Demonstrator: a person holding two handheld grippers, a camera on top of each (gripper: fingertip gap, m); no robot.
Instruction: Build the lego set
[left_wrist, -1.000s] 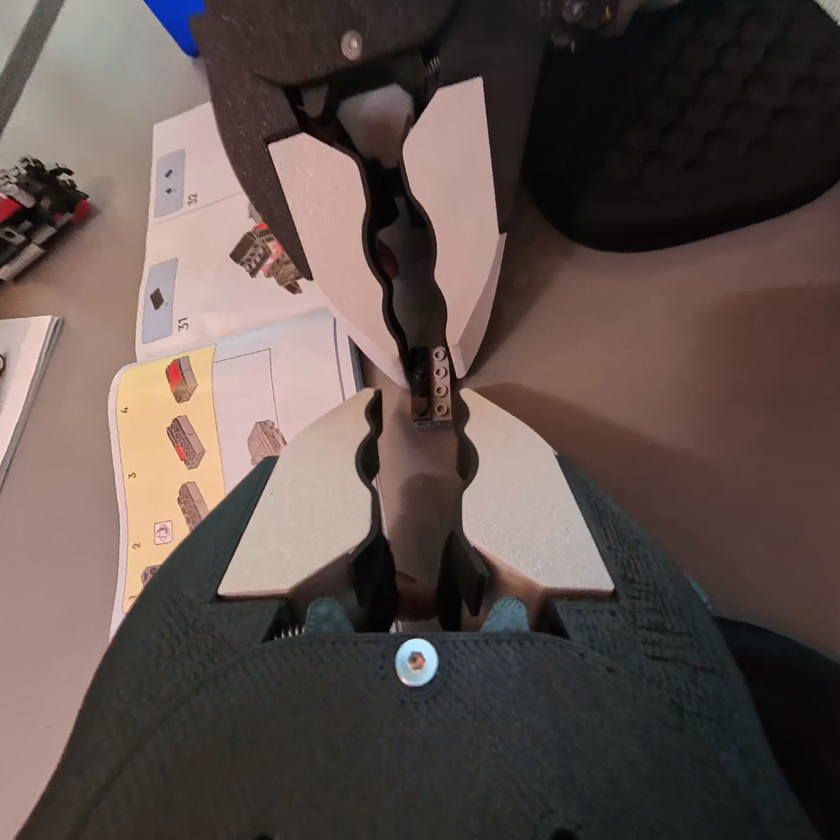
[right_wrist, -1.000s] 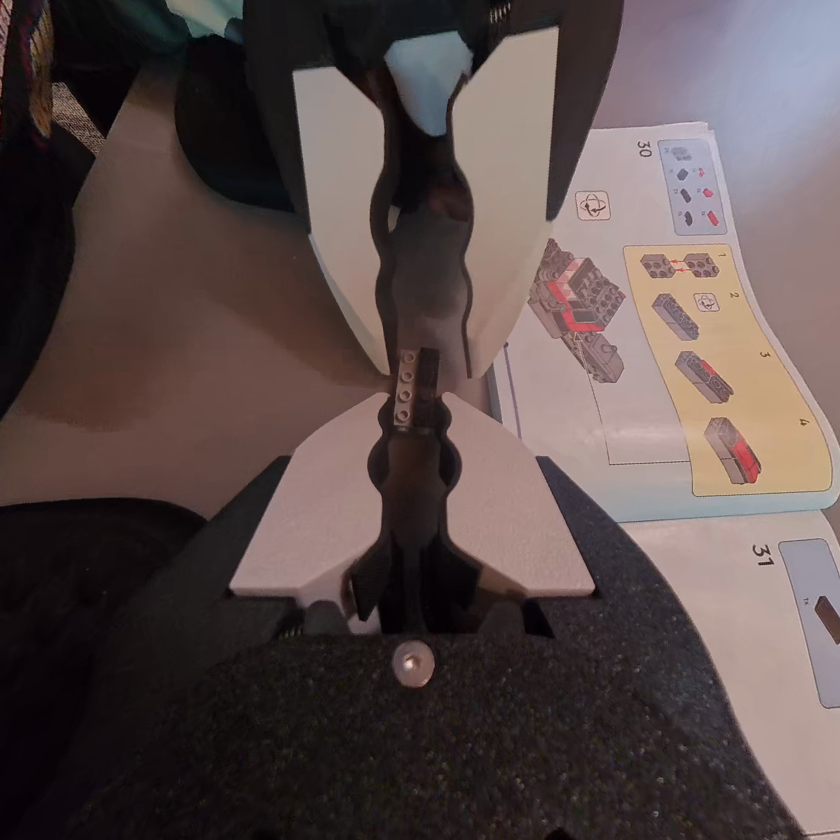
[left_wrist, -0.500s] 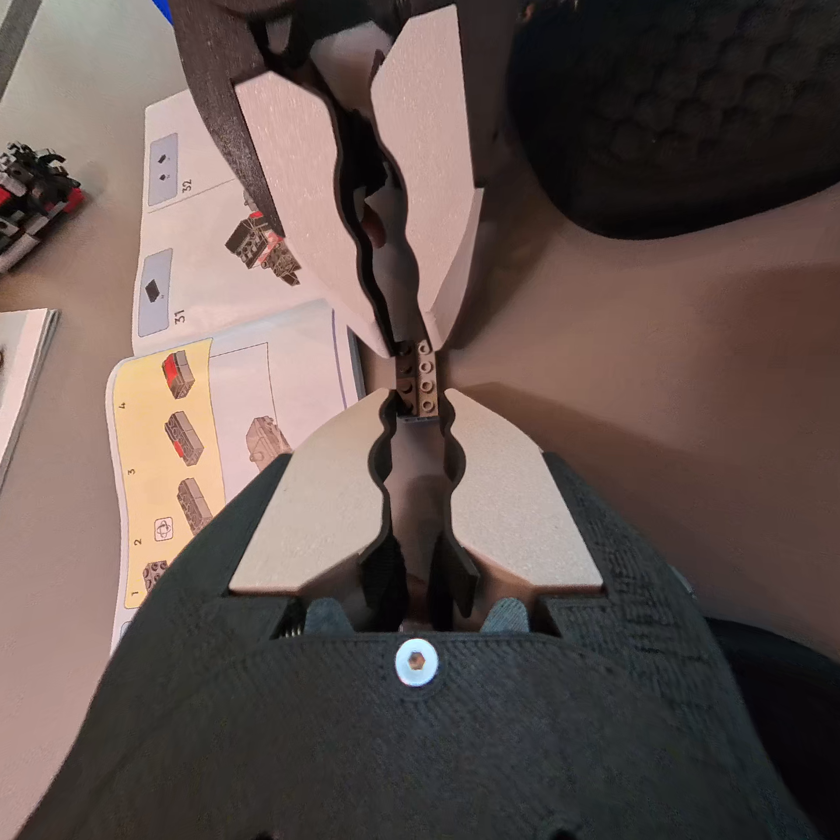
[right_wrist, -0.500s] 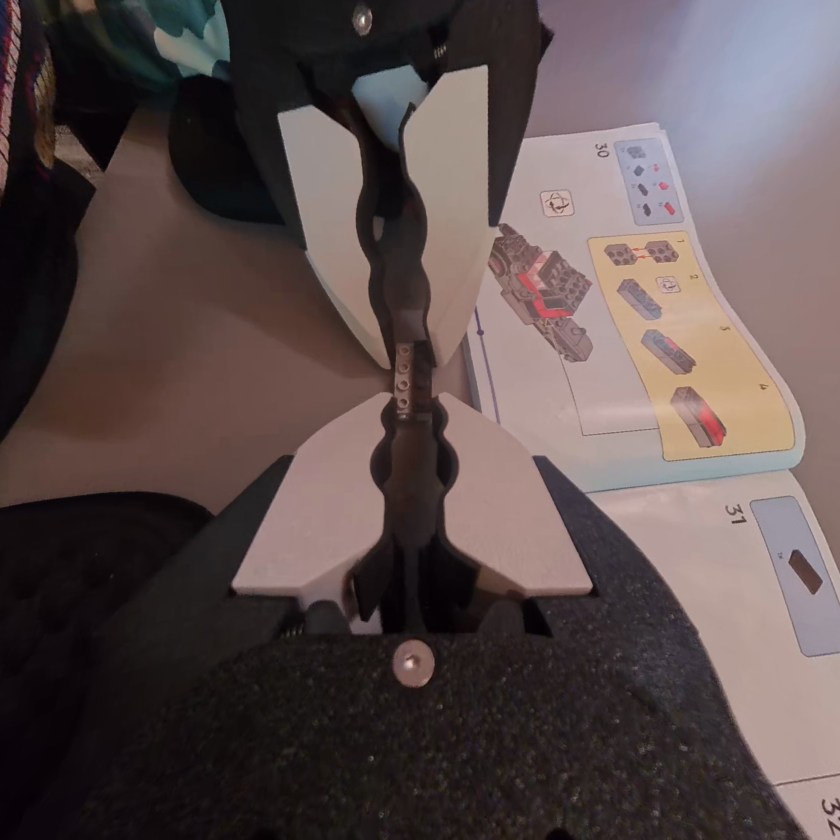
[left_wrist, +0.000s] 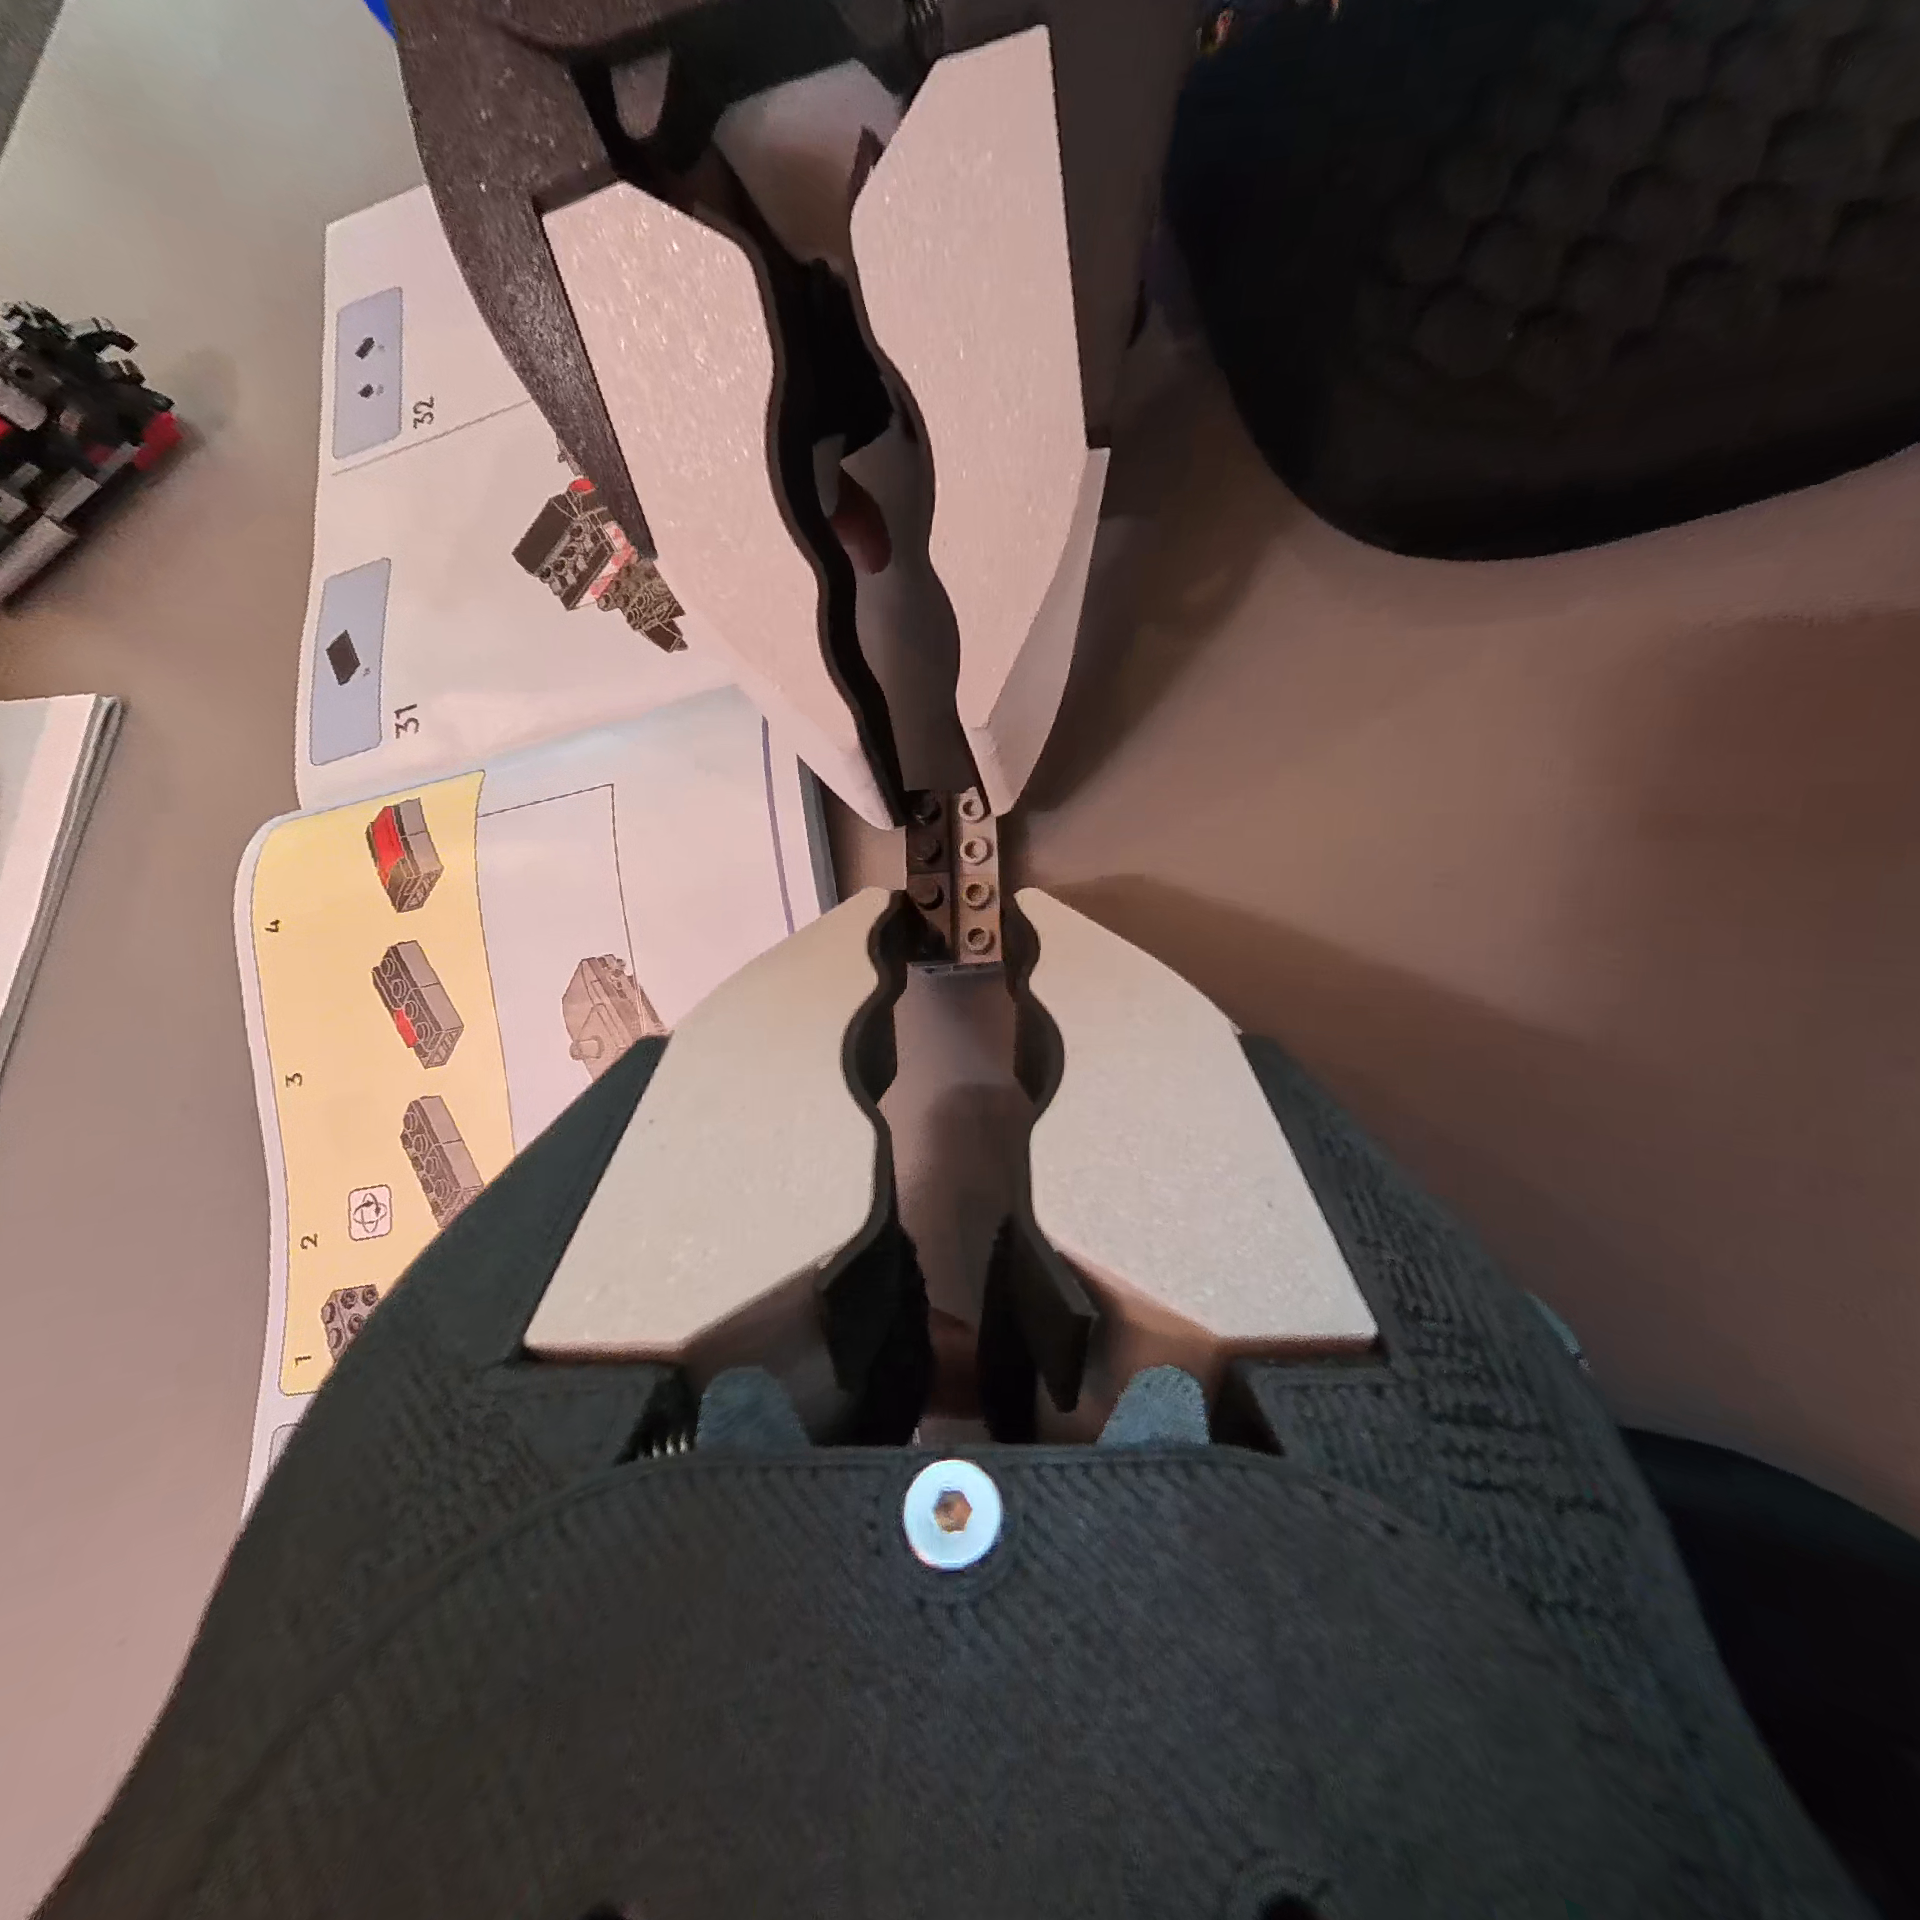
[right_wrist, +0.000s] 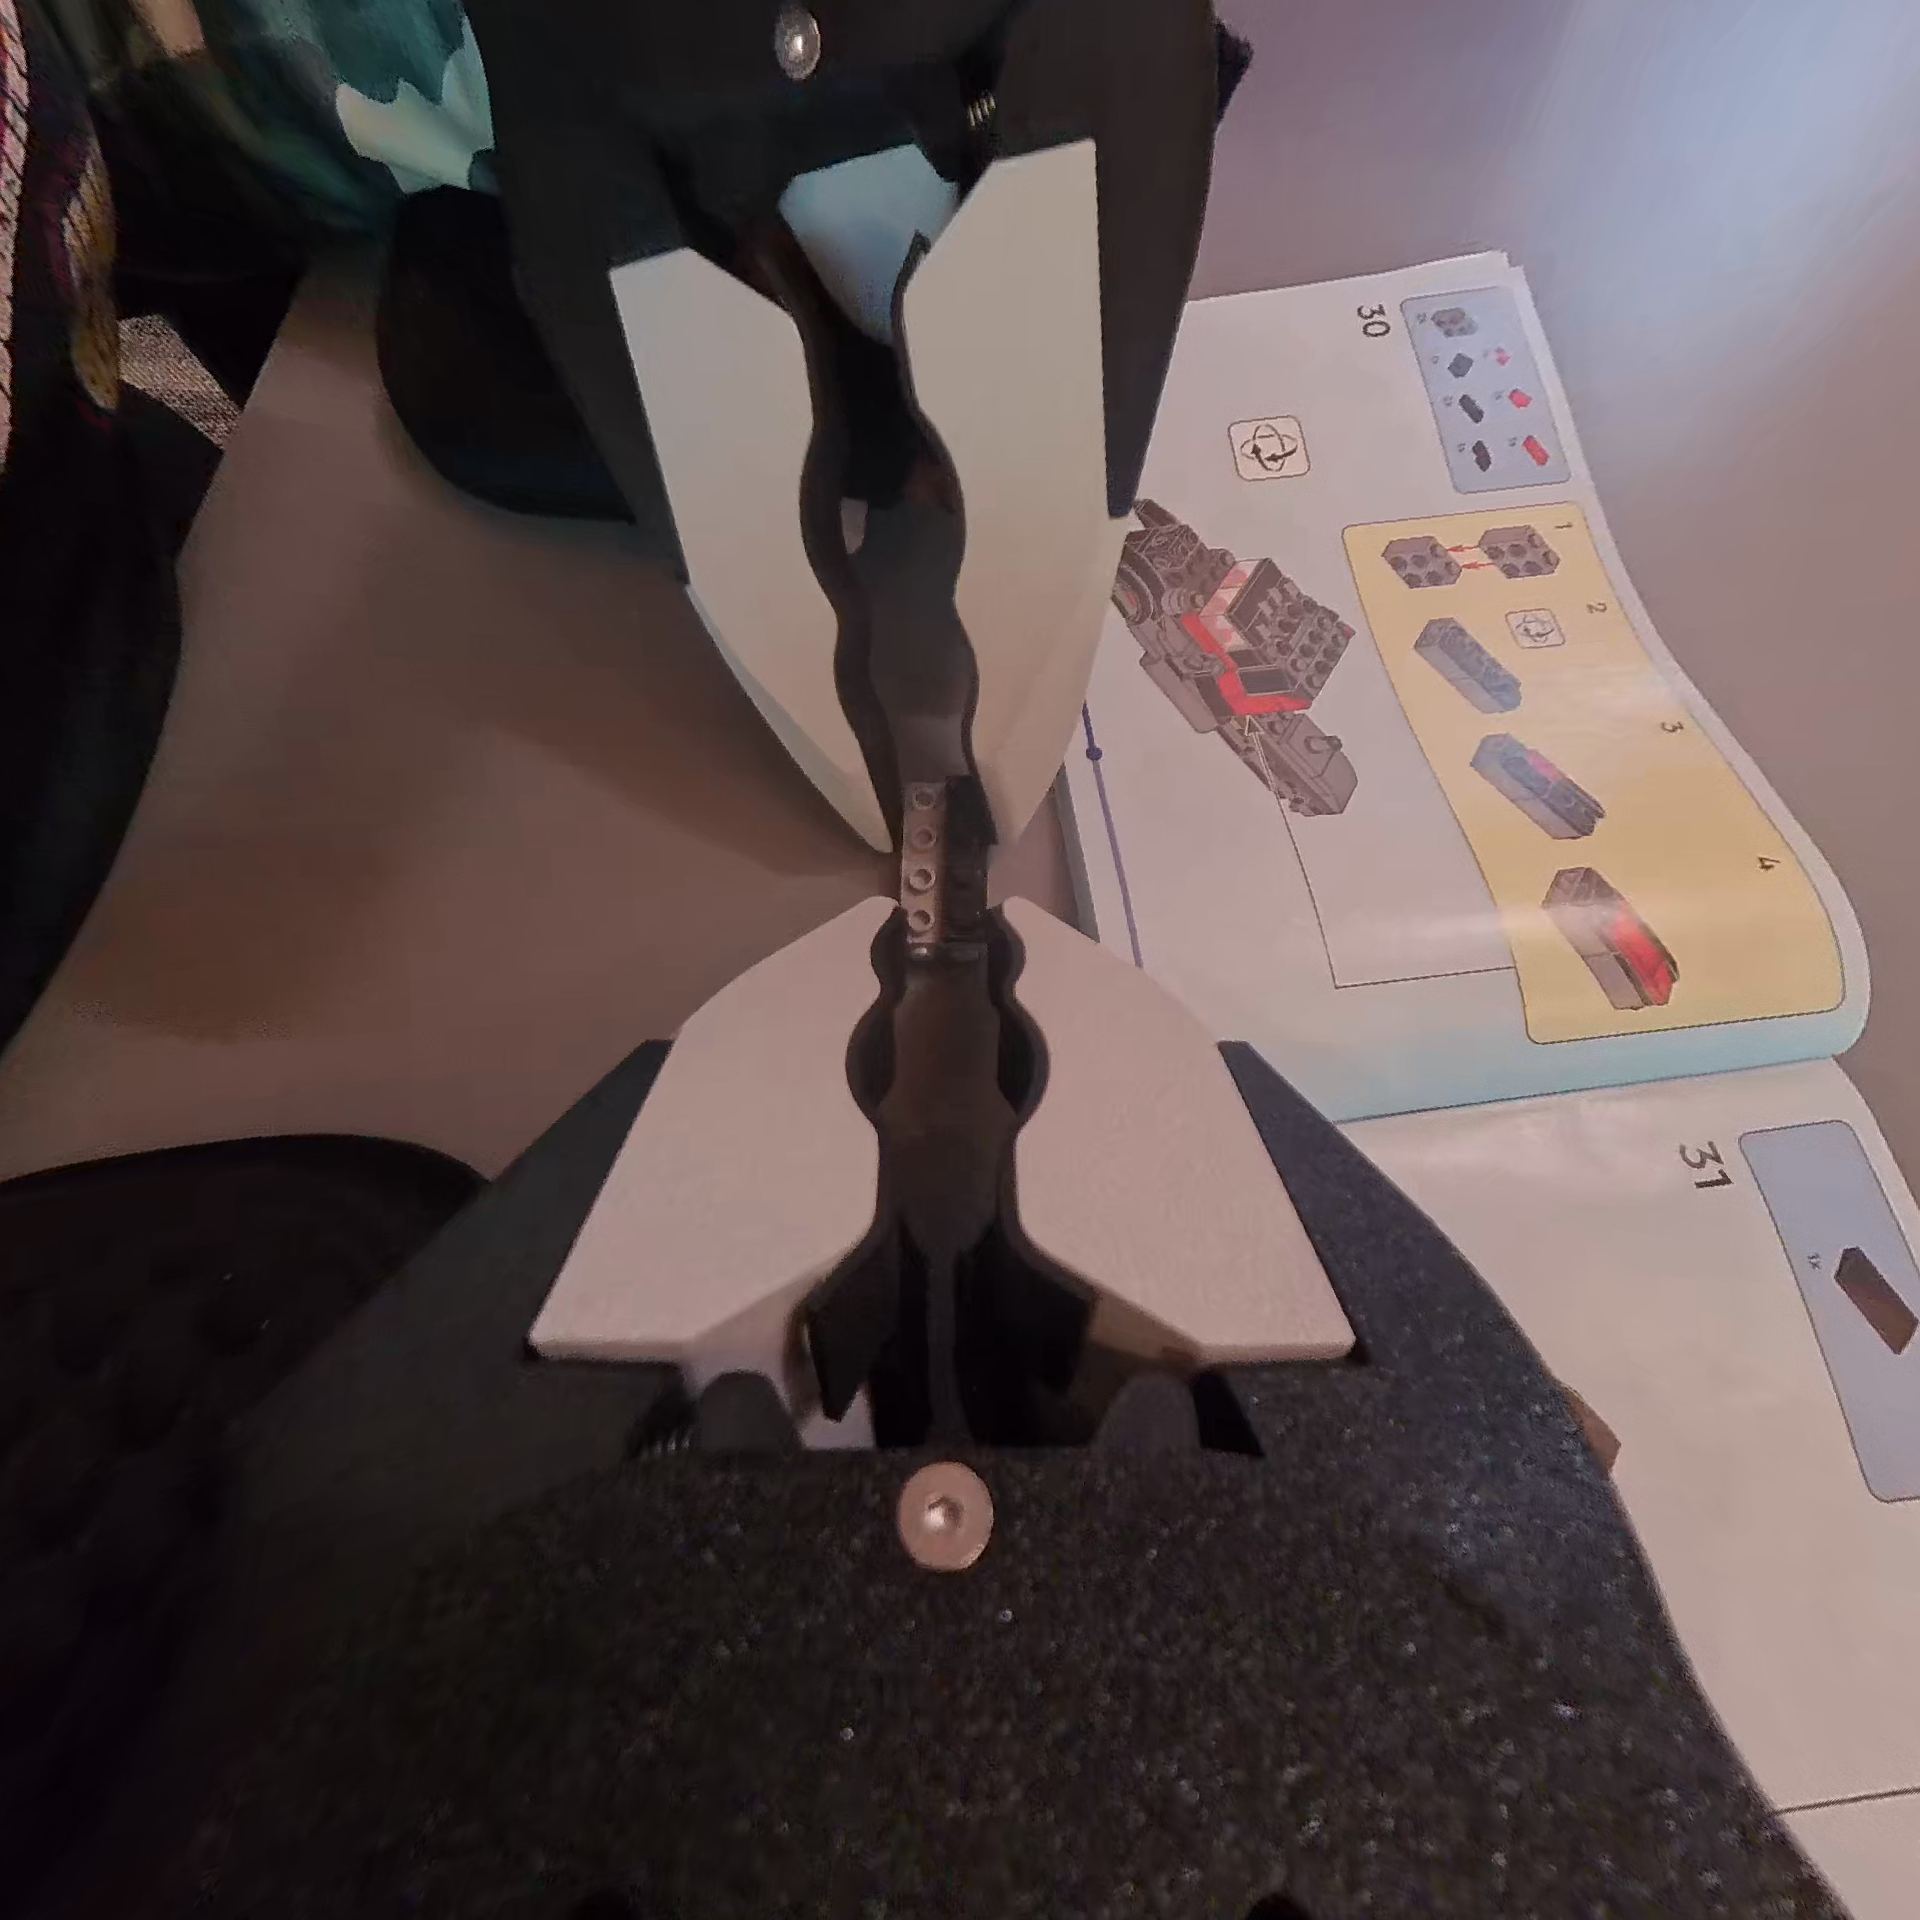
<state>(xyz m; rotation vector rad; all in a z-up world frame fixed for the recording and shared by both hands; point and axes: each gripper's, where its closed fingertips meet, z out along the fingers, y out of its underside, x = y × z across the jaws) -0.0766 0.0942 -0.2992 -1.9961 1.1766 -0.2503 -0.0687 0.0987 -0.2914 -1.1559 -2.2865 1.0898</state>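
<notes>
Lego bricks (left_wrist: 953, 878), one dark and one grey, sit side by side above the table (left_wrist: 1455, 935), pinched from both ends. The left gripper (left_wrist: 951, 935) is nearly closed on their near end, the right gripper (left_wrist: 940, 800) nearly closed on the far end. They look pressed together, though the dim light leaves the joint unclear. An open instruction booklet (right_wrist: 1455, 831) lies beside them, a partly built model (left_wrist: 62, 436) farther off.

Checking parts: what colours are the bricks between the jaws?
One black, one grey brick assembly, best in the left wrist view.
</notes>
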